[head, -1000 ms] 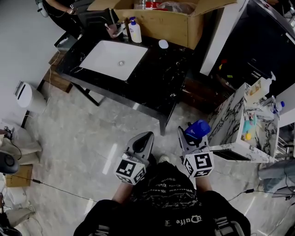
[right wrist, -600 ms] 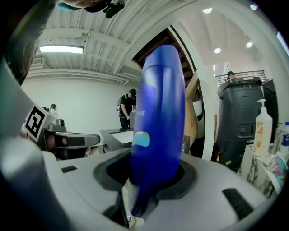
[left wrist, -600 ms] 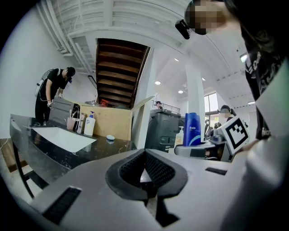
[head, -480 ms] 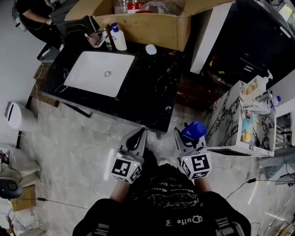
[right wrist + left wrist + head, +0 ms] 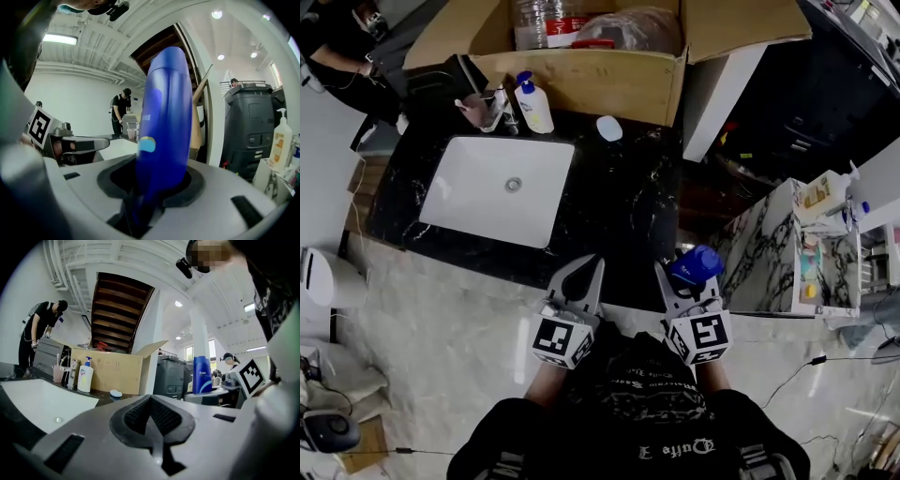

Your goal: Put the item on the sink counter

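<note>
The item is a blue bottle [image 5: 697, 264], upright between the jaws of my right gripper [image 5: 678, 274], which is shut on it. In the right gripper view the blue bottle [image 5: 165, 126] fills the middle, clamped low in the right gripper [image 5: 152, 190]. My left gripper [image 5: 587, 266] is shut with nothing in it; its pads meet in the left gripper view [image 5: 151, 404]. Both grippers hover at the front edge of the black marble sink counter [image 5: 623, 211], right of the white basin [image 5: 483, 202]. From the left gripper view the blue bottle [image 5: 202, 375] shows to the right.
At the counter's back stand a pump bottle [image 5: 534, 105], a cup with toothbrushes [image 5: 490, 112] and a small white soap [image 5: 608, 128], before a cardboard box [image 5: 600, 66]. A marble shelf unit [image 5: 764, 253] stands right. A person [image 5: 337, 42] works at far left.
Both grippers have moved forward across the floor to the counter's front edge, the blue bottle still held in the right one. The counter now lies closer and more central in the head view.
</note>
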Demonstrator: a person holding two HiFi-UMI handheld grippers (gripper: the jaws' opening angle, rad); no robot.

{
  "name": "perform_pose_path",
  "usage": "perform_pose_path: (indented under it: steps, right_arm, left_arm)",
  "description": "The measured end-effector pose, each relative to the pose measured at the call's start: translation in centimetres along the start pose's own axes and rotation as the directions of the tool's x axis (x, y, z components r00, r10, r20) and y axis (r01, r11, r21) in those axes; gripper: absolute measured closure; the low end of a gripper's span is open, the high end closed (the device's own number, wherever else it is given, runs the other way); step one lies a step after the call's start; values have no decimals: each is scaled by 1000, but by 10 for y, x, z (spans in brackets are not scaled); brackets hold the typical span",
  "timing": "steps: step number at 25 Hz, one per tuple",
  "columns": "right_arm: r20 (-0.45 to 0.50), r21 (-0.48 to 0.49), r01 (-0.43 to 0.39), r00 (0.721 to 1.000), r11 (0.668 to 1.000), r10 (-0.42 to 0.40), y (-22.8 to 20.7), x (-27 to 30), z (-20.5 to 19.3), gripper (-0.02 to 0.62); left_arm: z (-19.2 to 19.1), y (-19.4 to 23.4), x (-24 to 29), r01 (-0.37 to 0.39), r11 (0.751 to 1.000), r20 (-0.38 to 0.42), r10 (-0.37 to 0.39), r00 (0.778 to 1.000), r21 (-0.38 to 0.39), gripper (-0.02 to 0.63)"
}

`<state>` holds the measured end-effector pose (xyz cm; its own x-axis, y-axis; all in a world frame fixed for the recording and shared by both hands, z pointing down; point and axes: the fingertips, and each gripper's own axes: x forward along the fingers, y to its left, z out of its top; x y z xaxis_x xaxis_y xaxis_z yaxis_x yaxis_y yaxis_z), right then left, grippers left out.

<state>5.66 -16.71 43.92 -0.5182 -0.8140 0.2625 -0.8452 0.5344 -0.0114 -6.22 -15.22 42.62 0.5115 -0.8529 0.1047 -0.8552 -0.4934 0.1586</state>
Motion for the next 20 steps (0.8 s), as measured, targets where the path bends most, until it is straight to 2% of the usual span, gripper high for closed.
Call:
perform_pose_path:
  steps: [4,10,16,20]
  right_arm:
    - [-10,47,45,999,998,-45,2,29,8,436]
    - [47,2,91,995,996,-91,-11,69,37,436]
    - [87,-27,108,991,994,-106,-42,109,69,437]
    - [98,-84,85,992,993,-76,-56,136,86,443]
  left_arm:
    - [8,28,12,57,998,-1,-57,998,-4,600]
    - [14,60,28,99,995,4,-99,995,-19,600]
    - [17,82,43,65,996,8,-65,998,-53,600]
    - [16,90,55,26,997,0,-26,1000,-71,600]
